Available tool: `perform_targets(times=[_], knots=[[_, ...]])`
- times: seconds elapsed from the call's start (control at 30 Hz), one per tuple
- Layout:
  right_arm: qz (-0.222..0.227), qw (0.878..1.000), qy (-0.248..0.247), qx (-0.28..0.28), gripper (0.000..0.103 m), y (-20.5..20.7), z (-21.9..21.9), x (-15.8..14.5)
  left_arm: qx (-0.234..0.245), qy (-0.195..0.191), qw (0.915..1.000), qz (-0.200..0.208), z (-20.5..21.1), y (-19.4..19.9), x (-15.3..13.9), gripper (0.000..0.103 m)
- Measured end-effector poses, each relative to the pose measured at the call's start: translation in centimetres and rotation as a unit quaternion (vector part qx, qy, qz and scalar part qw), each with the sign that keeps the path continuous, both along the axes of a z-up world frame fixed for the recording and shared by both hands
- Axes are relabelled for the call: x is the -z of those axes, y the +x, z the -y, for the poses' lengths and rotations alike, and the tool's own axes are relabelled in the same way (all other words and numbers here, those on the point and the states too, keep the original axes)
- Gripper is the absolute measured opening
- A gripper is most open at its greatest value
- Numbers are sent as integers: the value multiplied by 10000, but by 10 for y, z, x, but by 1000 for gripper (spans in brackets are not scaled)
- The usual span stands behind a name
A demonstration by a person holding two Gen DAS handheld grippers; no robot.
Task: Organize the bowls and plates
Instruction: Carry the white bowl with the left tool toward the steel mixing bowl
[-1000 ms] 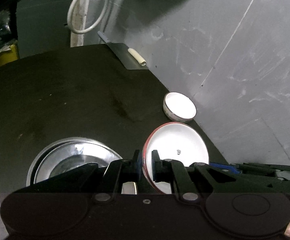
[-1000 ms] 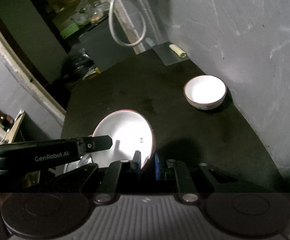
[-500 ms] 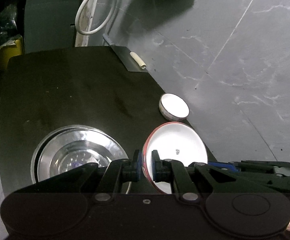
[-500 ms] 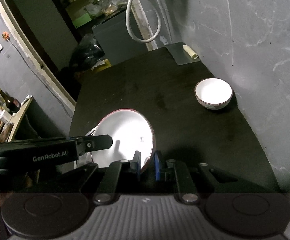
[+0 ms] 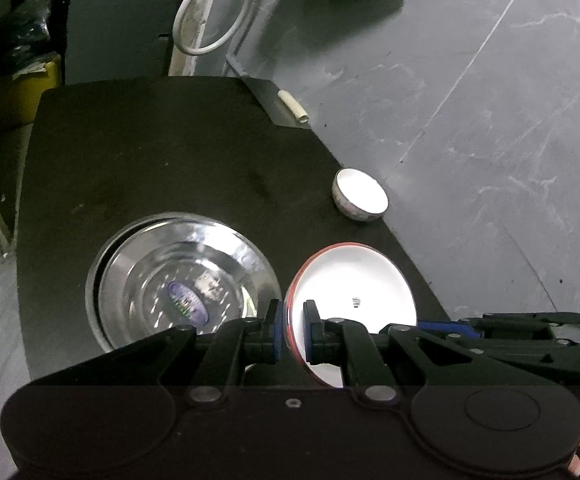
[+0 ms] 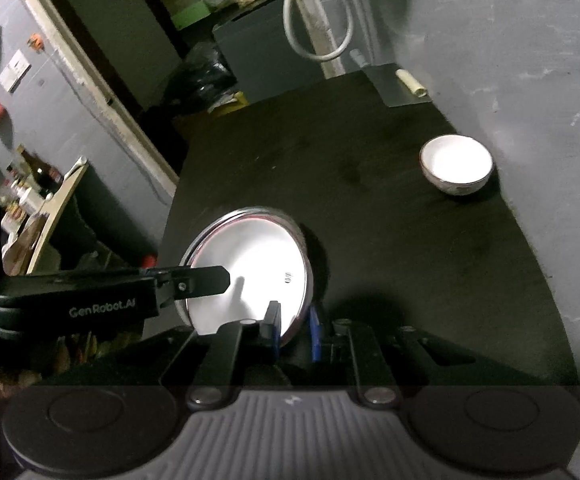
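A white plate with a red rim (image 5: 354, 284) hangs tilted above the black table (image 5: 170, 152), held from both sides. My left gripper (image 5: 290, 328) is shut on its left rim. My right gripper (image 6: 294, 326) is shut on the opposite rim, and its blue pad shows in the left wrist view (image 5: 442, 326). In the right wrist view the plate (image 6: 250, 272) covers most of a steel plate stack, and the left gripper (image 6: 206, 280) reaches in from the left. The steel stack (image 5: 182, 276) lies just left of the held plate. A small white bowl (image 5: 360, 198) (image 6: 456, 168) stands upright near the table's right edge.
A grey wall (image 5: 490, 120) runs along the table's right side. At the far corner lie a grey sheet with a small cream roll (image 5: 290, 106). A white hose loop (image 5: 210, 20) hangs behind. A yellow bin (image 5: 34, 88) and a cluttered shelf (image 6: 42, 200) stand off the left side.
Both grippers have drawn back and a little up with the plate between them. The small bowl looks farther off, and more of the steel stack shows beside the plate.
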State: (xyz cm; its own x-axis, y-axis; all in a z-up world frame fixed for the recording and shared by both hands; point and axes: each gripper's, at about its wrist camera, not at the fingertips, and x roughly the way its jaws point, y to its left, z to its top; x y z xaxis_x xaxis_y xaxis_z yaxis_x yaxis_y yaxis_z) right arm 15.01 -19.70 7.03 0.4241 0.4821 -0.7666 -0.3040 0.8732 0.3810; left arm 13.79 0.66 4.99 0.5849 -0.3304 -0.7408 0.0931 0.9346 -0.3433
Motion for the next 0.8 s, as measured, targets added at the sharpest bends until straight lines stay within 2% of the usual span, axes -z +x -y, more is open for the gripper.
perform_targets(times=[0.47,0.8], knots=[[-339,9975,49,-617,18,-21,-12,6,58,-62,9991,-408,-17,-27,11,10],[-483,9962,24,-730,20,-26,-19,9,107,-32,9985,-528,-18,-31,15,11]])
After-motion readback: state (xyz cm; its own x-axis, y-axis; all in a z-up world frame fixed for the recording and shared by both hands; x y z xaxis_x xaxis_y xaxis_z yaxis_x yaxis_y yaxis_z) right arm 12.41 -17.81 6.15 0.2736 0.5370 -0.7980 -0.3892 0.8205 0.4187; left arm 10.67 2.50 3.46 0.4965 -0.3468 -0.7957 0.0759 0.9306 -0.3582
